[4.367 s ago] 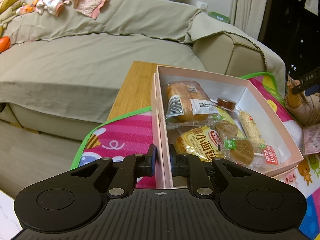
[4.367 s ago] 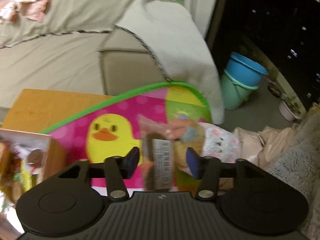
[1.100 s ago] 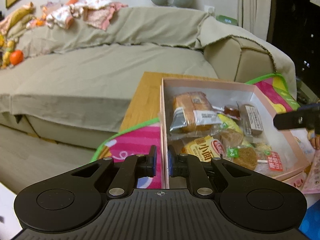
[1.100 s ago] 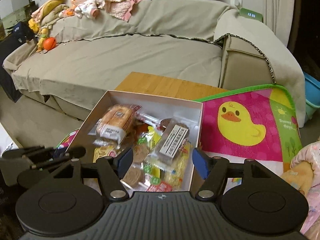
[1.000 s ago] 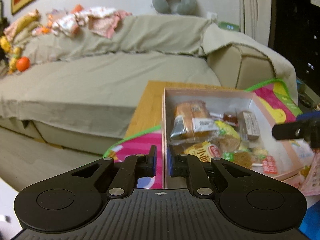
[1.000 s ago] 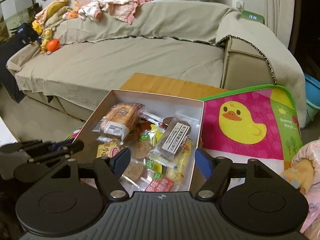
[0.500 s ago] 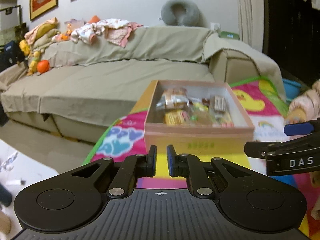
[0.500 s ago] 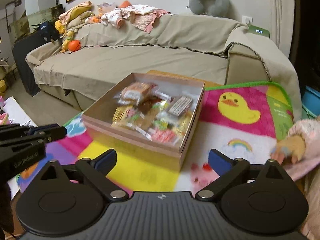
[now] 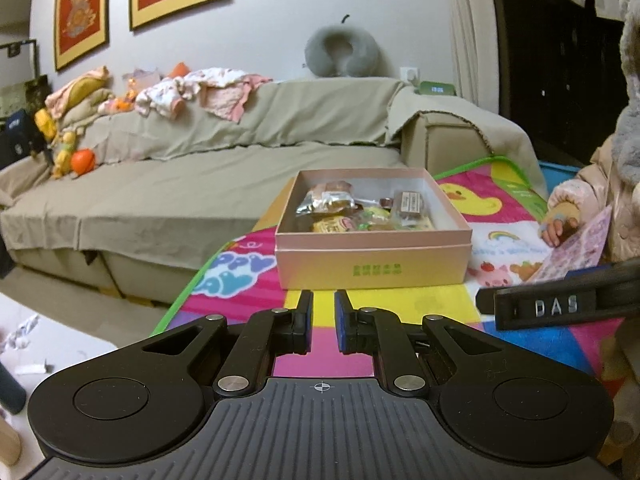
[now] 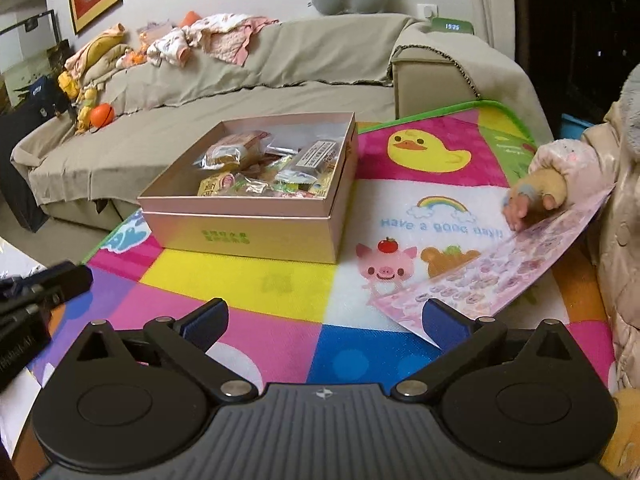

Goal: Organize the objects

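A pink cardboard box (image 9: 372, 268) (image 10: 248, 236) stands on a colourful play mat (image 9: 420, 304) (image 10: 280, 280). It holds several wrapped snacks (image 9: 360, 208) (image 10: 272, 168), among them a bread roll (image 10: 232, 150) and a brown bar (image 9: 409, 204). My left gripper (image 9: 321, 322) is nearly shut and empty, pulled back in front of the box. My right gripper (image 10: 326, 320) is open and empty, above the mat in front of the box.
A child's hand (image 10: 532, 196) at the right holds a pink sticker sheet (image 10: 496, 272) on the mat. A beige sofa (image 9: 200, 168) with clothes and toys runs behind. The right gripper's body (image 9: 560, 304) shows at the right of the left wrist view.
Both grippers have drawn back from the box; the left let go of the box's wall. The bar the right gripper took now lies in the box. The right jaws opened wider.
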`<state>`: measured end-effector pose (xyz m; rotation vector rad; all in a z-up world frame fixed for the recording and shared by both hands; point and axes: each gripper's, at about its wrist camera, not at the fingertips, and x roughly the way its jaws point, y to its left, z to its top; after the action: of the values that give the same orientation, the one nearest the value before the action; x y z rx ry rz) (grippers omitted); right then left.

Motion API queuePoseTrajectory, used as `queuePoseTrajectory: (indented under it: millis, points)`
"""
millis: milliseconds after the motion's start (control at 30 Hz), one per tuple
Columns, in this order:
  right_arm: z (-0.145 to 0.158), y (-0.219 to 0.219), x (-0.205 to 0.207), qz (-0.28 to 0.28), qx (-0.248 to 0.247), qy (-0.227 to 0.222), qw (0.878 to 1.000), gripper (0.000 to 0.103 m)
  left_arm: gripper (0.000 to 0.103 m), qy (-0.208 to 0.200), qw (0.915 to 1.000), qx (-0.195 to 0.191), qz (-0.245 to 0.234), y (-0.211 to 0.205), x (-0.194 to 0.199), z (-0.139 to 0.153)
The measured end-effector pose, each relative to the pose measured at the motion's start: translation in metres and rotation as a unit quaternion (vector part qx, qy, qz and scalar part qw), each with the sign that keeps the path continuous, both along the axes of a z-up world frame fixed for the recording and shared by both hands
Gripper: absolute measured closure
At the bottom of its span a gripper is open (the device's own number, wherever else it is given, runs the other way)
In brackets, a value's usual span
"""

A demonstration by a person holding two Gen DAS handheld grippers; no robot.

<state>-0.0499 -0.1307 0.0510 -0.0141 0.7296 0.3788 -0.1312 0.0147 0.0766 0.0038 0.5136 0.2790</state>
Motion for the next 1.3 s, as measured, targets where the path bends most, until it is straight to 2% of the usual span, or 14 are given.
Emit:
queuePoseTrajectory:
  millis: [100,300,500,767,1300]
  points:
    - [0.005,0.003,-0.003,-0.010,-0.009,-0.007,1.000,0.000,0.089,0.002,0.9998,0.004,0.019,0.001,0.000,-0.003]
    - [0.007,0.008,-0.010,-0.027,-0.003,-0.014,1.000,0.000,0.089,0.007,0.9994,-0.013,0.030,0.012,-0.004,-0.005]
    - [0.001,0.027,-0.004,0.013,-0.023,0.012,1.000,0.000,0.089,0.019,0.9983,-0.022,0.051,0.023,-0.003,-0.005]
    - [-0.015,0.038,0.005,0.016,-0.019,0.043,0.999,0.000,0.089,0.022,0.9973,-0.020,0.068,0.029,-0.002,-0.006]
    - [-0.016,0.037,-0.001,0.020,-0.003,0.032,0.999,0.000,0.089,0.023,0.9970,-0.013,0.073,0.026,-0.002,-0.005]
